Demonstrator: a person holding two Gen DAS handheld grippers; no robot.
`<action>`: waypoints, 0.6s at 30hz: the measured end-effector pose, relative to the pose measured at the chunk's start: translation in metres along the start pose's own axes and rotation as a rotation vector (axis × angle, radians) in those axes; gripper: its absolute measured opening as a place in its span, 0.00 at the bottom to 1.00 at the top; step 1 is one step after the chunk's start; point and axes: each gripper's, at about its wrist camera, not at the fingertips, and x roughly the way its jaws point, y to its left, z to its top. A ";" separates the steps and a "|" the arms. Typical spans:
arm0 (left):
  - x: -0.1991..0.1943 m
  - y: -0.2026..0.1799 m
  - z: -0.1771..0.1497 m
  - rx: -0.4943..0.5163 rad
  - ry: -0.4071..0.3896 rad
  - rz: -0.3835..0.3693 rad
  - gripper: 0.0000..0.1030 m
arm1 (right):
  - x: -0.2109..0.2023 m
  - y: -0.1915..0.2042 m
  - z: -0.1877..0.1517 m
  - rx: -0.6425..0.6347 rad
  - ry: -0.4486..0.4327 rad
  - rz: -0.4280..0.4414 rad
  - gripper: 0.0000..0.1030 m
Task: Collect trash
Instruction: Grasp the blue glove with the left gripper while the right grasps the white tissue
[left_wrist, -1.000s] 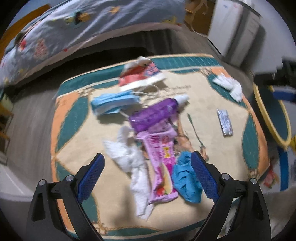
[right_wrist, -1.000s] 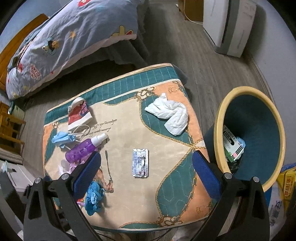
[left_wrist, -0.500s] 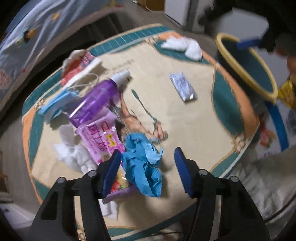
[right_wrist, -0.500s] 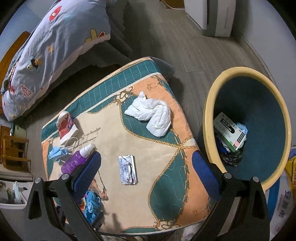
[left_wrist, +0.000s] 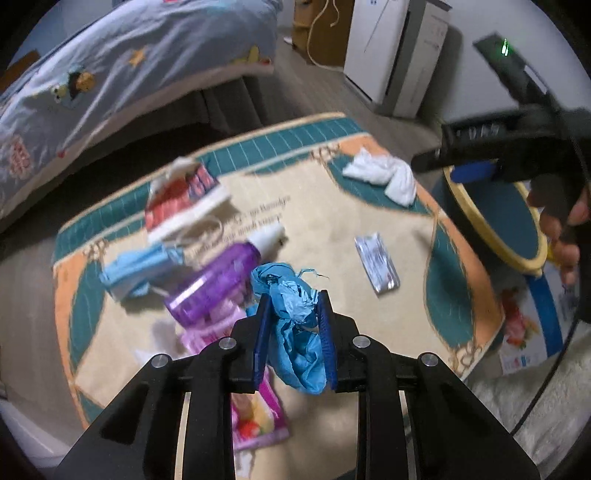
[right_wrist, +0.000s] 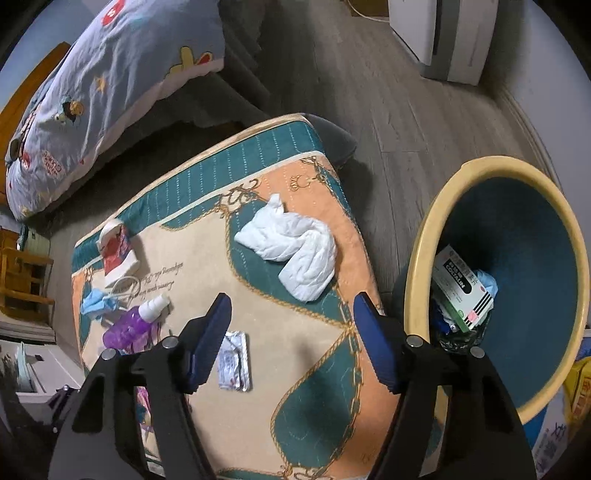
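Two grippers: left (left_wrist: 293, 317), right (right_wrist: 291, 343). One bin (right_wrist: 417, 258), one box (right_wrist: 461, 291) inside. One bottle (left_wrist: 218, 284), one mask (left_wrist: 142, 266), one foil packet (left_wrist: 376, 264), two tissue wads (left_wrist: 384, 175) (left_wrist: 147, 356).

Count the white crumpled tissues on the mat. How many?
1 for sure: the white tissue wad near the mat's far corner by the bin. The left gripper may hide another.
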 end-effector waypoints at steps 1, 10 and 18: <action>0.000 0.001 0.002 -0.003 -0.006 0.001 0.25 | 0.004 -0.003 0.002 0.008 0.009 0.001 0.66; 0.006 0.013 0.019 -0.076 -0.019 -0.036 0.25 | 0.040 -0.013 0.020 0.021 0.051 -0.007 0.61; 0.008 0.005 0.029 -0.073 -0.035 -0.070 0.25 | 0.059 -0.001 0.023 -0.078 0.066 -0.059 0.21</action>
